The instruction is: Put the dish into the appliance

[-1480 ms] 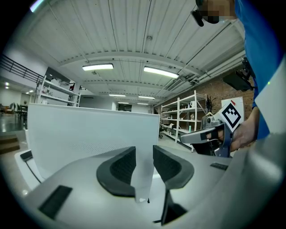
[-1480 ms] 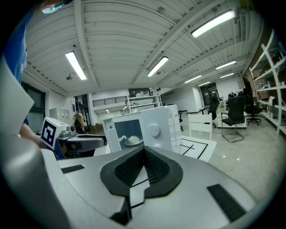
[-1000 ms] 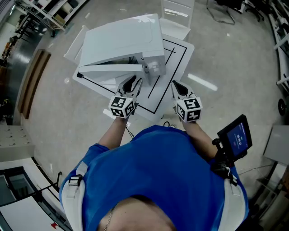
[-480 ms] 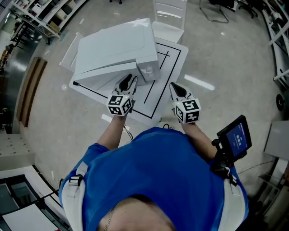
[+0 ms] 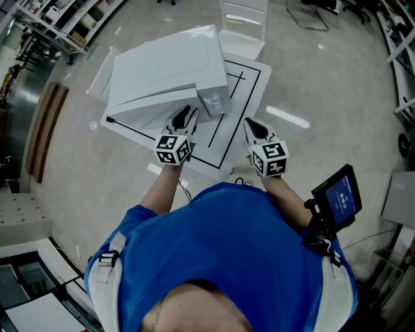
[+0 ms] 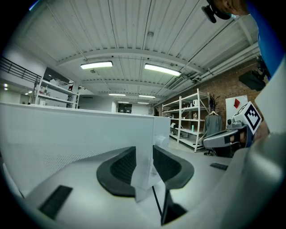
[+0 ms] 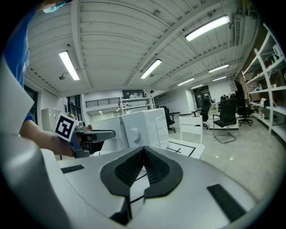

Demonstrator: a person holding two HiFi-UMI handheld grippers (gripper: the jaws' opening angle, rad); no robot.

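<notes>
A white box-shaped appliance stands on a white table marked with black lines. Its door lies flat against the body. My left gripper is at the door's near corner. In the left gripper view the jaws stand a little apart with the door's thin white edge clamped between the pads. My right gripper hovers over the table's right part, shut and empty. A round knob shows on the appliance front. No dish is visible in any view.
A white chair-like frame stands beyond the table. A small screen hangs at the person's right hip. A wooden board lies on the floor at left. Office chairs and shelving stand farther off.
One second ago the appliance door stood ajar with a gap under it; it has swung shut against the body, with my left gripper moving in with it. The right gripper barely moved.
</notes>
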